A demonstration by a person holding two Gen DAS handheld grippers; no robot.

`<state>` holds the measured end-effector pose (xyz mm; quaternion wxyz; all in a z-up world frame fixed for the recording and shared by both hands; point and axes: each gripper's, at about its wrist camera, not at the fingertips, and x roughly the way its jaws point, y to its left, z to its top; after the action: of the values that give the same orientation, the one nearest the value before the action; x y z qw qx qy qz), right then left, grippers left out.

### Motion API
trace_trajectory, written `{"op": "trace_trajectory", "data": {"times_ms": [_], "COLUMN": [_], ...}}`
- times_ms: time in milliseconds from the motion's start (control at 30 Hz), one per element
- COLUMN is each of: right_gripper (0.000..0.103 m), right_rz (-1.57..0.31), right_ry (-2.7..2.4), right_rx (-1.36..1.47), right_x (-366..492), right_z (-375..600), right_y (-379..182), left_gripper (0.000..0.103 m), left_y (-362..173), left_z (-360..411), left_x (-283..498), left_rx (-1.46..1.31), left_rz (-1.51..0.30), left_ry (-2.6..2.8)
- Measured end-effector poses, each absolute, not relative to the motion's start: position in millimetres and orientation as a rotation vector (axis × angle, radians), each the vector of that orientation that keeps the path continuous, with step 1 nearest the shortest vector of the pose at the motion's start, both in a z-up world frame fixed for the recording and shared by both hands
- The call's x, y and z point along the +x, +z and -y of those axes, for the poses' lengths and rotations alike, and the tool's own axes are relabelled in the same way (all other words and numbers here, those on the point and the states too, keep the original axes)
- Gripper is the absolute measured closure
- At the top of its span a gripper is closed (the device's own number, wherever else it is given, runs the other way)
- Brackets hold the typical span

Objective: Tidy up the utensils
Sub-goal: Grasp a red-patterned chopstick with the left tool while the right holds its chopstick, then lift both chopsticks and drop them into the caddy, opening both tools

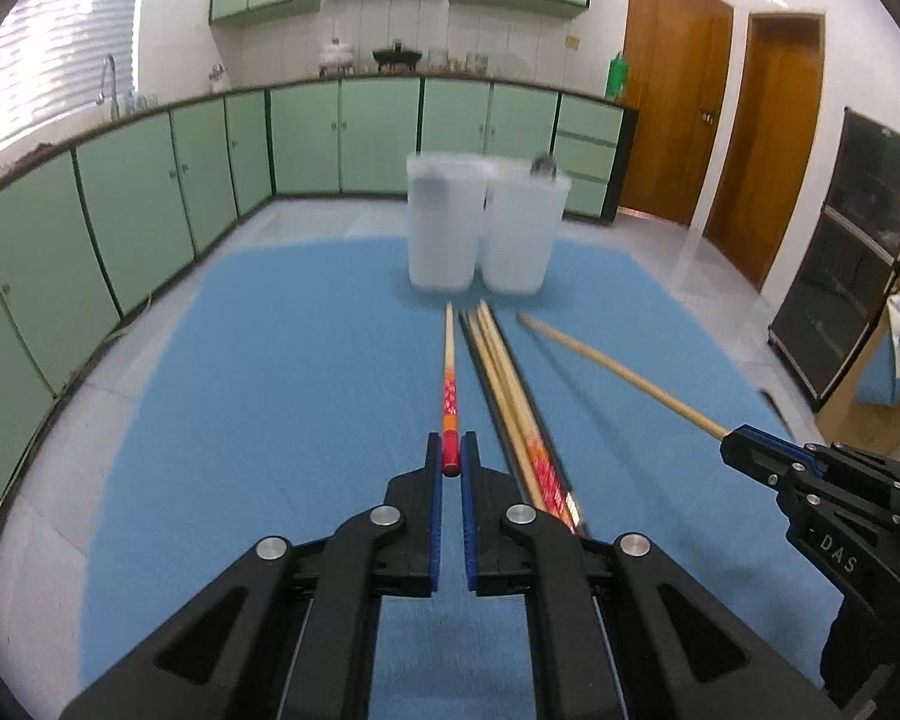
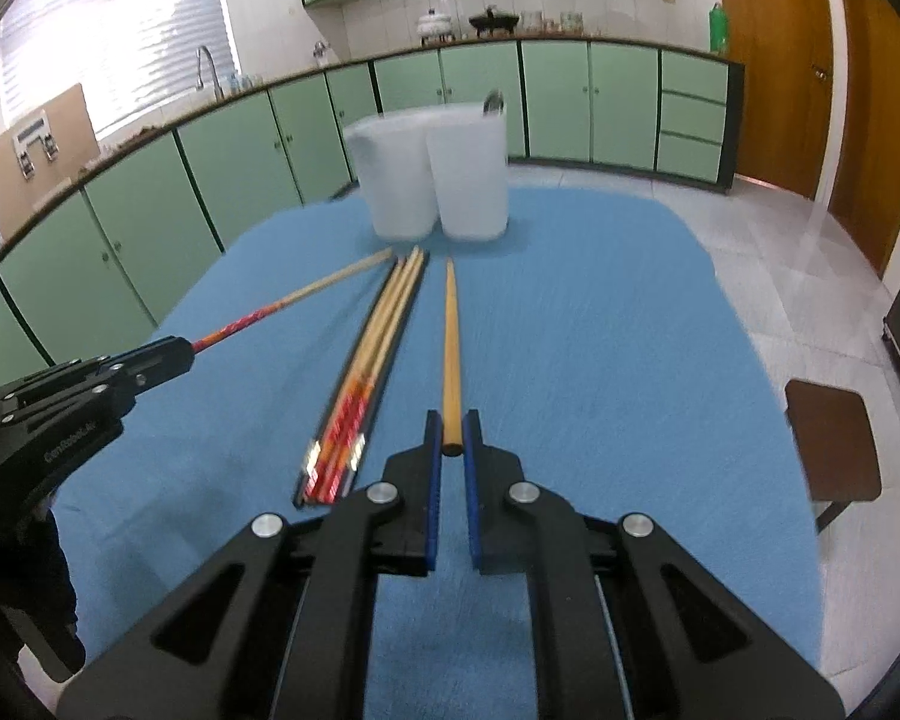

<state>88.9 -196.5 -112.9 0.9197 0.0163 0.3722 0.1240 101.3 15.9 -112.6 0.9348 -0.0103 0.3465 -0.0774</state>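
Chopsticks dominate both views, slim round wooden rods on a napped blue cloth (image 1: 240,420); the left gripper (image 1: 451,468) is clamped on the glossy red-patterned butt of one chopstick (image 1: 449,372), whose pale tip points to 12 o'clock; the right gripper (image 2: 452,447) is pinched on the blunt end of a plain tan chopstick (image 2: 450,336), likewise aimed at 12 o'clock; between them lies a narrow black tray (image 2: 384,354) of bundled chopsticks (image 2: 372,354), pale shafts with red and orange bands; two frosted translucent plastic tubs (image 2: 432,180), tapered and round-cornered, stand touching at 12 o'clock beyond the tips; only the right view shows the tray's near end and a brown stool (image 2: 834,444) at 3 o'clock; only the left view shows a dark glass-fronted cabinet (image 1: 858,252) at 2 o'clock.
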Motion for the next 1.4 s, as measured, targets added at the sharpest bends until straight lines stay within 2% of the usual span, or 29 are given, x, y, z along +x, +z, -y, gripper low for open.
{"op": "trace_trajectory", "data": {"times_ms": [467, 1133, 1400], "right_gripper": [0.097, 0.097, 0.097], "right_rz": [-0.596, -0.535, -0.412], "right_ry": [0.312, 0.369, 0.357], "right_rx": [0.074, 0.020, 0.036], "right_x": [111.6, 188.6, 224.8], "right_z": [201.5, 195.2, 202.8], "right_y": [-20.4, 58.1, 114.4], "left_gripper": [0.097, 0.097, 0.097], "left_y": [-31.1, 10.2, 68.5], "left_z": [-19.4, -20.2, -18.8], "left_x": [116.6, 176.8, 192.0], "left_rx": [-0.029, -0.028, -0.030], "left_rz": [-0.528, -0.474, -0.325], "left_ry": [-0.206, -0.266, -0.279]}}
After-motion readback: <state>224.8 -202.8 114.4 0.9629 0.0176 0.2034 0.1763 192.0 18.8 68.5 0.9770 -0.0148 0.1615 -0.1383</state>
